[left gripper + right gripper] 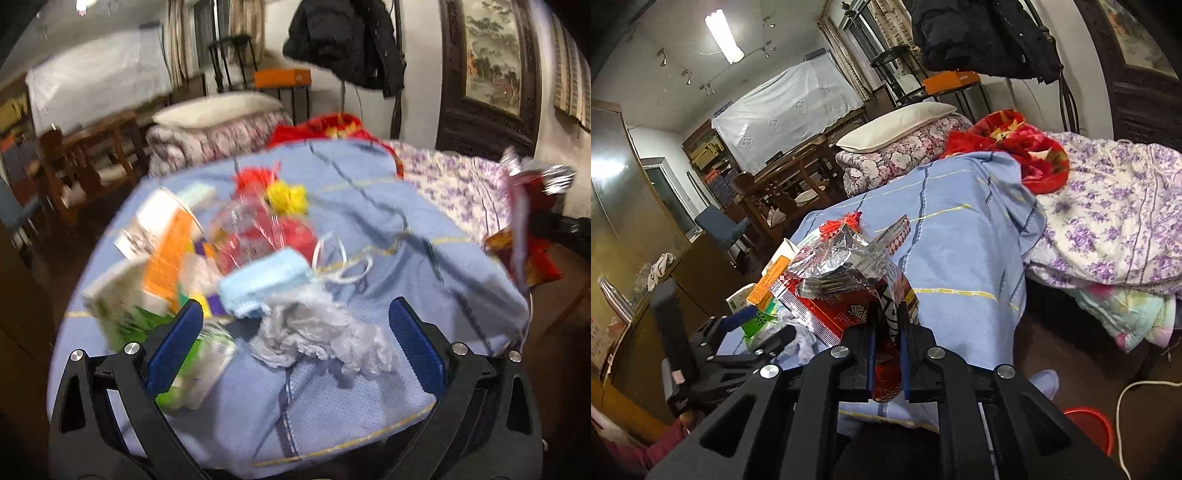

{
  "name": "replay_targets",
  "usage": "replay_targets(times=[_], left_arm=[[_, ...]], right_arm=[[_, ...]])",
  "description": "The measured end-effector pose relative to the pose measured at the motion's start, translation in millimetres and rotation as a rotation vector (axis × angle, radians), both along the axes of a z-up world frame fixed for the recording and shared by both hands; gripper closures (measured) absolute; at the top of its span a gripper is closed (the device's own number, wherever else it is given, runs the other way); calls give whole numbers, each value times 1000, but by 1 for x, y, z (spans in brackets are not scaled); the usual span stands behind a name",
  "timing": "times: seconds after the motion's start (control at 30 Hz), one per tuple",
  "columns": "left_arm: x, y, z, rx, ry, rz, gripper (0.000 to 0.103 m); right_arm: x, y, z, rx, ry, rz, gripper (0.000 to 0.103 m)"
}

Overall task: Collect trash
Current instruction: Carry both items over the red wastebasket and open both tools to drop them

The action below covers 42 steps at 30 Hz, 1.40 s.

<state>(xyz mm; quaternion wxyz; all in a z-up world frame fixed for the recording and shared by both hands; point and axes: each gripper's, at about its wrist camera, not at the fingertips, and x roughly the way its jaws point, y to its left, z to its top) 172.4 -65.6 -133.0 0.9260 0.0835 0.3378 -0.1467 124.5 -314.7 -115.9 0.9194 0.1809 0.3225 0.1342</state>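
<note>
Large Chinese characters on red snack wrapper [849, 314], seemingly unreadable, cartons' print blurred

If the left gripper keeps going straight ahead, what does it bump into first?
Probably the crumpled grey plastic bag, lying between the open left gripper fingers on the blue blanket. Depth is blurry, so not certain.
</note>
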Motion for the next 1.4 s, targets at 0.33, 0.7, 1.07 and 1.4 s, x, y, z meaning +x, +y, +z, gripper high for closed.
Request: replay_targets(times=[0.33, 0.7, 1.07, 1.4], left_arm=[[-9, 14, 9, -81, 11, -11, 68], [-35, -2, 59, -169, -24, -99, 68], [-61, -137, 26, -125, 133, -368, 68], [-92, -270, -38, 17, 279, -648, 54]], right_arm=[[-13, -28, 0, 59, 0, -43, 92], [-64, -95, -42, 59, 109, -197, 92], [-82, -161, -201, -51, 534, -400, 58], [-121, -223, -156, 52, 351, -561, 46]])
